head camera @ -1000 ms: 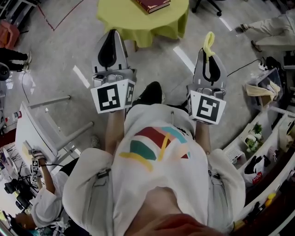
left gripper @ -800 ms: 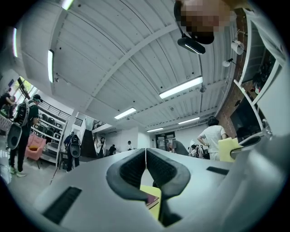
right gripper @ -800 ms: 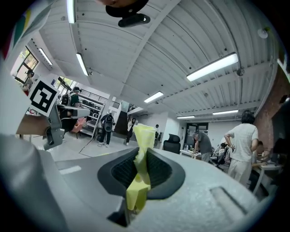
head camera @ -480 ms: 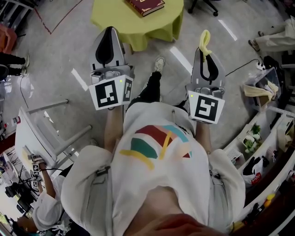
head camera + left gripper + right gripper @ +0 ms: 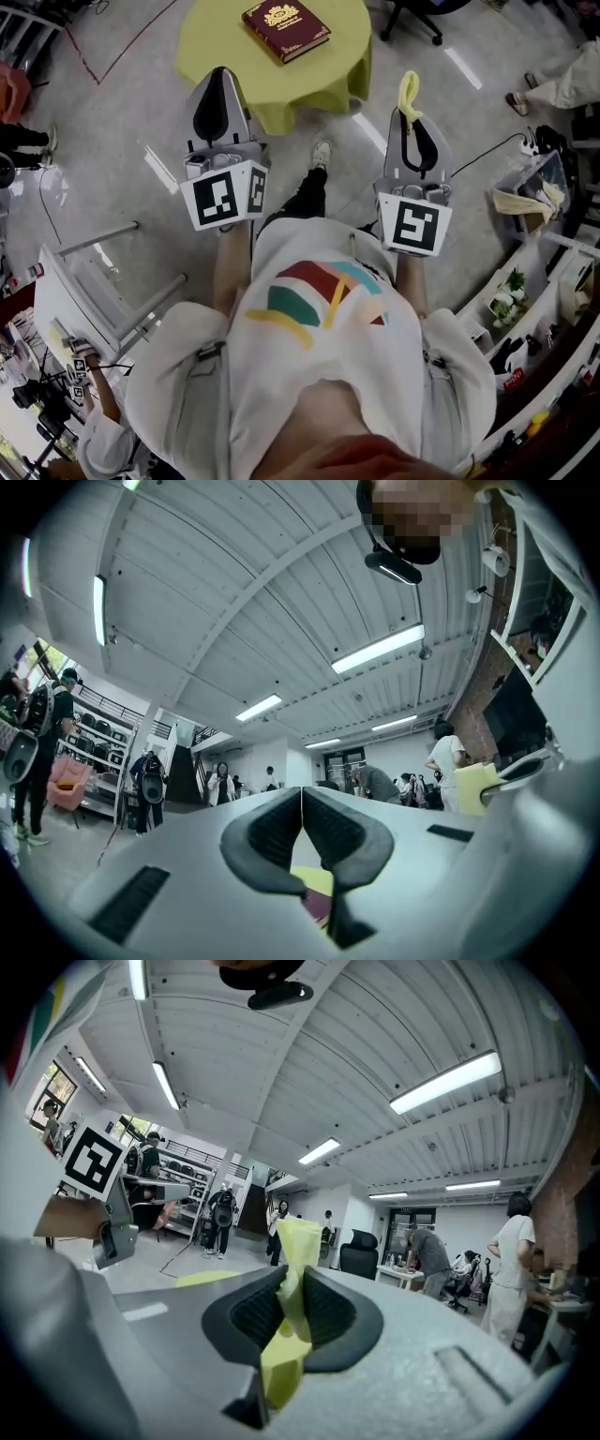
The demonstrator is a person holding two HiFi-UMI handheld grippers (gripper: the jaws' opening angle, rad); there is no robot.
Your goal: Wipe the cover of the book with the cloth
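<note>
A dark red book (image 5: 286, 28) with a gold crest lies on a round table under a yellow-green tablecloth (image 5: 220, 47) at the top of the head view. My left gripper (image 5: 219, 77) is shut with nothing in it, held in the air short of the table's near edge. To its right, over the floor, my right gripper (image 5: 410, 105) is shut on a yellow cloth (image 5: 407, 94). In the right gripper view the yellow cloth (image 5: 292, 1293) stands pinched between the pads. In the left gripper view the left gripper (image 5: 301, 794) has its pads together.
A person's leg and shoe (image 5: 322, 155) show below the table. An office chair base (image 5: 412, 19) stands at the back right. A white folded table (image 5: 80, 281) lies left. Shelves and clutter (image 5: 534, 281) line the right side.
The view has moved forward: the table and book have come further into view and lie lower in the picture. Both grippers keep their pose, the right still holding the cloth.
</note>
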